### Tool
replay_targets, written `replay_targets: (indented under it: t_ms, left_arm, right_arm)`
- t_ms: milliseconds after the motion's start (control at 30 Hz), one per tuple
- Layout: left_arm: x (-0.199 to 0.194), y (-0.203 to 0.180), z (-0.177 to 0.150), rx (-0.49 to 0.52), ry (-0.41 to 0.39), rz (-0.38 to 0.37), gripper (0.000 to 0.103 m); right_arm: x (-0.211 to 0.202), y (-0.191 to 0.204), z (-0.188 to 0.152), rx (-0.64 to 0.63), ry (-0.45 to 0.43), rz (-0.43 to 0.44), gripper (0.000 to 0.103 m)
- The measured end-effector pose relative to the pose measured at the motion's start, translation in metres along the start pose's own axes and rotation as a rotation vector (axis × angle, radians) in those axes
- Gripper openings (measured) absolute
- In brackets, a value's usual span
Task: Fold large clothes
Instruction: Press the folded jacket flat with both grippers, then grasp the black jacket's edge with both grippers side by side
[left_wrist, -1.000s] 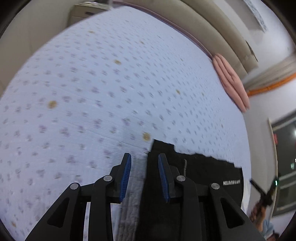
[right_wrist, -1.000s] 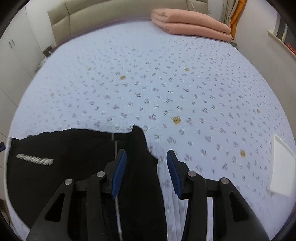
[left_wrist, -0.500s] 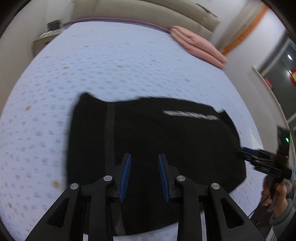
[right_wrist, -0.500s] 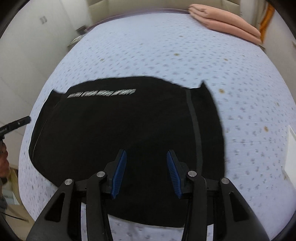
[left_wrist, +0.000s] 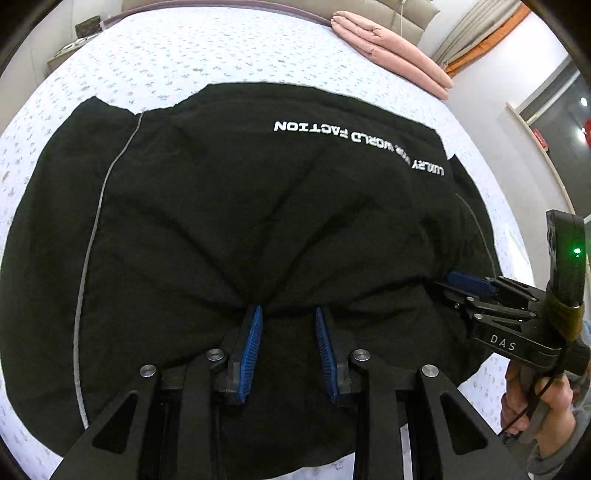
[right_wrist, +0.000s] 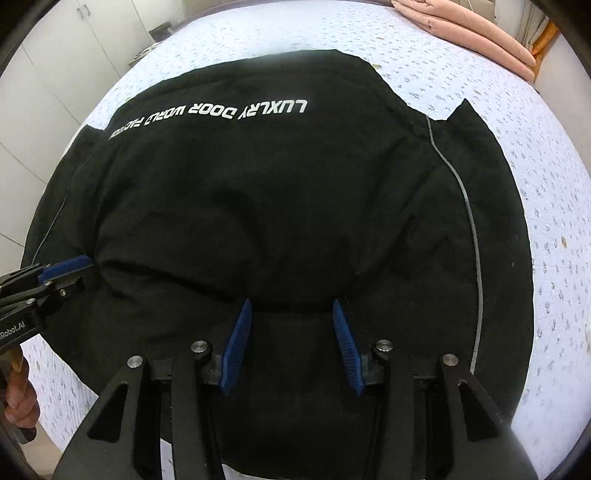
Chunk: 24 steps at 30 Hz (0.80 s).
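A large black garment (left_wrist: 258, 206) with white lettering and grey piping lies spread on the bed; it also fills the right wrist view (right_wrist: 280, 192). My left gripper (left_wrist: 288, 312) is open, its blue pads at the near edge of the bunched cloth. My right gripper (right_wrist: 291, 304) is open, wider, at the same near edge further right. Each gripper shows in the other's view: the right gripper (left_wrist: 461, 278) at the cloth's right side, the left gripper (right_wrist: 74, 264) at its left side. Neither has cloth pinched between its pads.
The bed (left_wrist: 184, 48) has a pale blue patterned cover. Folded pink bedding (left_wrist: 395, 62) lies at the far side, also in the right wrist view (right_wrist: 476, 29). White cupboards (right_wrist: 44, 74) stand at the left. A window and wall (left_wrist: 546, 122) are at the right.
Both grippers pulled back from the garment's outer corners to its near edge. The garment went from the edge of view to filling both views. Both grippers stayed open.
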<state>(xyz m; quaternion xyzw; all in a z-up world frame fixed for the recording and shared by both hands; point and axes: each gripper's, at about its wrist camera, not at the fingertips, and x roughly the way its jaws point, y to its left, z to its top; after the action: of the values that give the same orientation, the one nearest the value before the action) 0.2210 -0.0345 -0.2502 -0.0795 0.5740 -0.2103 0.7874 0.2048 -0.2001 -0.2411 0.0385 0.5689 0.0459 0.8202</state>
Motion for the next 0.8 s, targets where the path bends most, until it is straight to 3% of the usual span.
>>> replay_targets:
  t_ms: [100,300,367,400,433,533,733,800]
  left_arm:
    - [-0.019,0.000,0.006,-0.004,-0.024,-0.012,0.031]
    - [-0.048,0.012,0.027,-0.019,-0.108,0.047,0.032]
    - [-0.038,0.025,0.031,-0.049,-0.078,0.091,0.033]
    - [-0.028,0.033,0.031,-0.069,-0.044,0.106,0.034]
    - [-0.022,0.043,0.032,-0.087,-0.022,0.092,0.034]
    - [-0.014,0.062,0.030,-0.147,-0.026,0.019,0.034]
    - [-0.020,0.062,0.025,-0.122,-0.048,0.005,0.034]
    - [-0.026,0.070,0.026,-0.169,-0.037,-0.038,0.034]
  right_arm:
    - [-0.016,-0.005,0.008,0.021,0.004,0.029,0.047]
    - [-0.041,-0.021,0.050,0.047,-0.119,-0.002,0.054]
    - [-0.027,-0.028,0.063,0.061,-0.106,0.005,0.062]
    - [-0.011,-0.033,0.068,0.068,-0.073,0.018,0.072]
    - [0.003,-0.041,0.071,0.073,-0.041,0.022,0.082]
    - [0.036,-0.051,0.068,0.101,-0.001,0.056,0.092]
    - [0.033,-0.050,0.063,0.105,-0.052,0.044,0.093]
    - [0.023,-0.050,0.059,0.104,-0.060,0.042,0.093]
